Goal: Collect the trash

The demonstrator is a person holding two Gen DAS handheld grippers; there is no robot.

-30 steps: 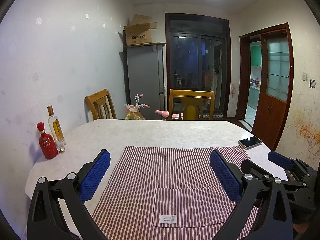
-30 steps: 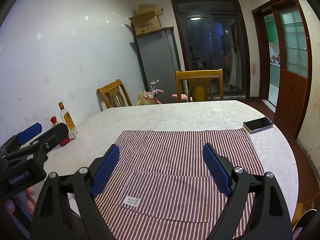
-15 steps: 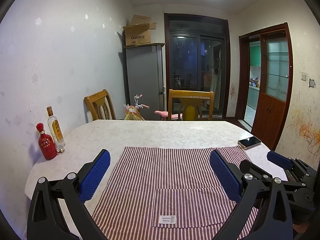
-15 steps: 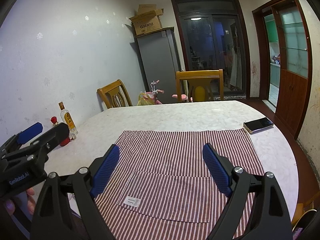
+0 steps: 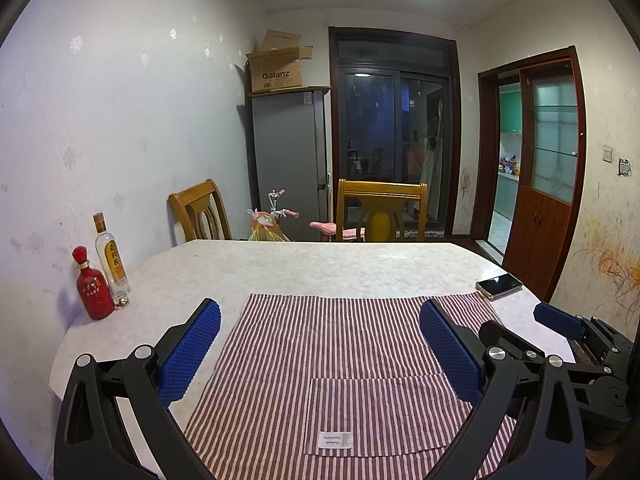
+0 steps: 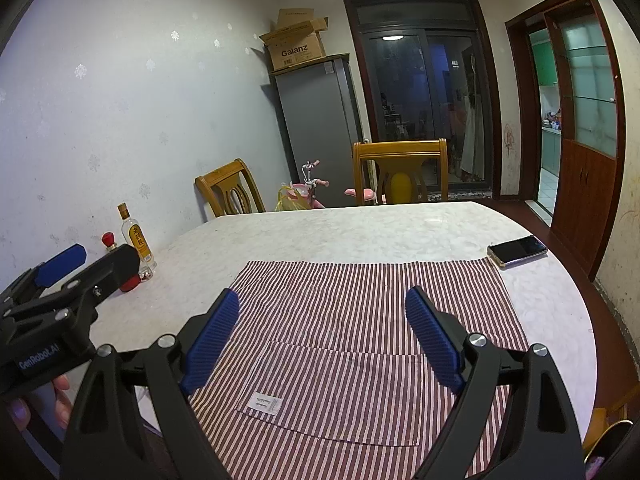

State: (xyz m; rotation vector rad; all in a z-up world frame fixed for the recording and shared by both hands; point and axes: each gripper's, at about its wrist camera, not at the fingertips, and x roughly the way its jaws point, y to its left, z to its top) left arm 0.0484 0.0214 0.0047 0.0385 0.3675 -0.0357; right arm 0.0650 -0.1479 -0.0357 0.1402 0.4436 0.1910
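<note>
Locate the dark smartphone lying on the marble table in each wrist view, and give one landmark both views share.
Left wrist view: the dark smartphone lies at right of centre, just off the striped cloth's far right corner.
Right wrist view: the phone lies at right, above centre, off that same corner.
Shared landmark: the Galanz cardboard box on the grey fridge.

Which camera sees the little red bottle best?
The left wrist view: the red bottle stands whole beside the clear bottle by the wall. In the right wrist view, the left gripper hides most of it; only its red cap and a bit of its base show.
</note>
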